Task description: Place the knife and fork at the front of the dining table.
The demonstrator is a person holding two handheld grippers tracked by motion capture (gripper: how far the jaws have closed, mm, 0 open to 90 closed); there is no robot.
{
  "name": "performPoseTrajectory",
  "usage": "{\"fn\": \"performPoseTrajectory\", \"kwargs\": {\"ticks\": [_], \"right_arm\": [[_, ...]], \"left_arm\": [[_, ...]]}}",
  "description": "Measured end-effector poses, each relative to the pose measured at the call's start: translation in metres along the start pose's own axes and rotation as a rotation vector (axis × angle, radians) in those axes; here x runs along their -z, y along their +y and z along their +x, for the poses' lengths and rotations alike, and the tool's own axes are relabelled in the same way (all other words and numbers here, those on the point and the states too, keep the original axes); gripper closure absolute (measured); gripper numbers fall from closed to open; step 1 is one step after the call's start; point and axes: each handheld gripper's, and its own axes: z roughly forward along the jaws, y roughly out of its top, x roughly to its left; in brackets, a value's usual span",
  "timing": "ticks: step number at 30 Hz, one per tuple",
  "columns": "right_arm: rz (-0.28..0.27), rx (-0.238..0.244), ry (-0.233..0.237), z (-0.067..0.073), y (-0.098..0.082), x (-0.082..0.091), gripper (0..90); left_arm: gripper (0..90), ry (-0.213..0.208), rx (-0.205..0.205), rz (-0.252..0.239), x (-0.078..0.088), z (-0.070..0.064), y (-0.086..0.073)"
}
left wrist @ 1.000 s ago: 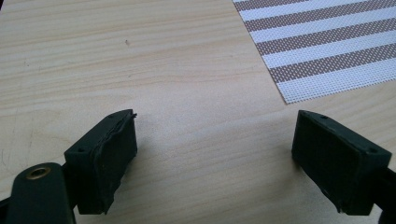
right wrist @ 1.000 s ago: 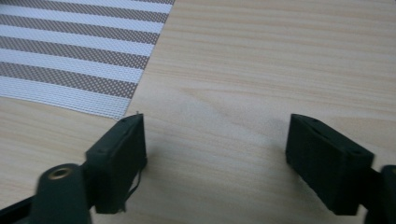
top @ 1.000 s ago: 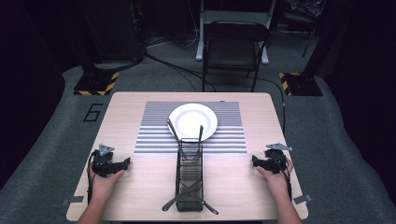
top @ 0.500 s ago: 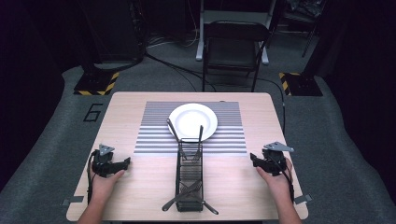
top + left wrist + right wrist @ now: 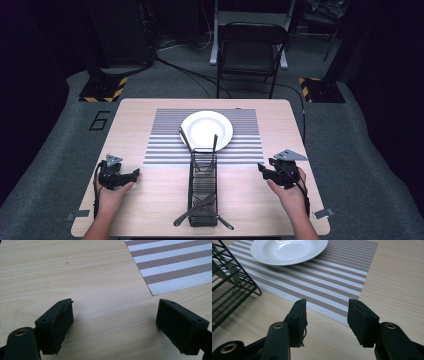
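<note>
A white plate (image 5: 206, 130) lies on a striped placemat (image 5: 165, 150) in the middle of the wooden table (image 5: 150, 205). In front of it a black wire rack (image 5: 202, 187) lies lengthwise, with dark utensils (image 5: 183, 137) sticking out of both ends. My left gripper (image 5: 134, 174) rests on the table left of the rack, open, with bare wood between its fingers (image 5: 57, 322). My right gripper (image 5: 261, 169) is right of the rack and open, pointing at the placemat (image 5: 332, 282) and the plate (image 5: 287, 250). Nothing is between its fingers (image 5: 298, 320).
The rack's wire end (image 5: 229, 285) stands close to the left of my right gripper. The placemat's corner (image 5: 175, 267) lies ahead and to the right of my left gripper. A folding chair (image 5: 250, 50) and dark stands are on the floor beyond the table's far edge.
My right gripper has shifted a little to the left, toward the rack. The left gripper has stayed where it was.
</note>
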Motion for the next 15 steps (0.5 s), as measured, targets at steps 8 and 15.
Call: {"fn": "performPoseTrajectory", "kwargs": {"ticks": [8, 15], "right_arm": [[-0.026, 0.0, 0.101, 0.015, 0.016, 0.011, 49.1], [-0.051, 0.051, 0.135, 0.035, 0.03, 0.015, 47.6]], "left_arm": [[14.1, 0.001, 0.0, -0.003, 0.0, 0.0, 0.0], [14.1, 0.0, 0.0, 0.001, 0.0, 0.0, 0.0]]}}
